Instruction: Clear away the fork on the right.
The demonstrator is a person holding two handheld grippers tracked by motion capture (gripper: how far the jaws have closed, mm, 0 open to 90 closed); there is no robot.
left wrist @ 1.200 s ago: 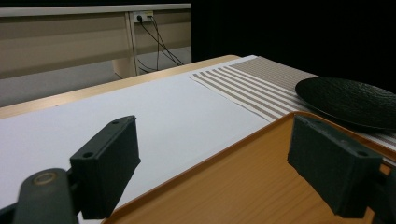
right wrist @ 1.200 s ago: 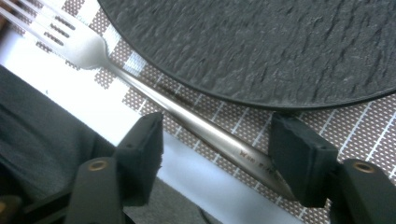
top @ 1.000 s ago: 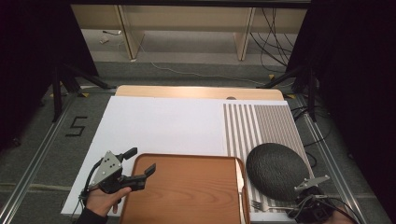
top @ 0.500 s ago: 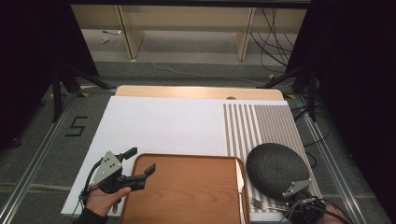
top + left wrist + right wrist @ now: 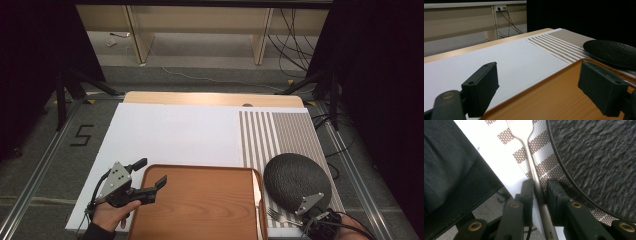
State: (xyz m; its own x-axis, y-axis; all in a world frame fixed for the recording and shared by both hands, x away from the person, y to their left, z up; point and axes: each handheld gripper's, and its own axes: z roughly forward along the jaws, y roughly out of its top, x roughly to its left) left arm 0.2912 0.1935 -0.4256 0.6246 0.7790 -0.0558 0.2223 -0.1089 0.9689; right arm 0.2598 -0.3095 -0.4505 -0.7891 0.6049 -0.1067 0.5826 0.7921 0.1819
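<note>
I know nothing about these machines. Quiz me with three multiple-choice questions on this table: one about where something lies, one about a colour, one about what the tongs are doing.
1. Where does the fork lie?
A. on the wooden tray
B. on the striped mat beside the plate
C. on the plate

2. What colour is the plate?
A. white
B. red
C. black

3. What are the right tongs doing?
A. closing around the fork's handle
B. lifting the plate
C. resting wide open on the tray

Answers:
1 B: the right gripper view shows the fork on the striped mat, next to the plate's rim.
2 C: the plate is dark and textured.
3 A: both jaws flank the handle.
</note>
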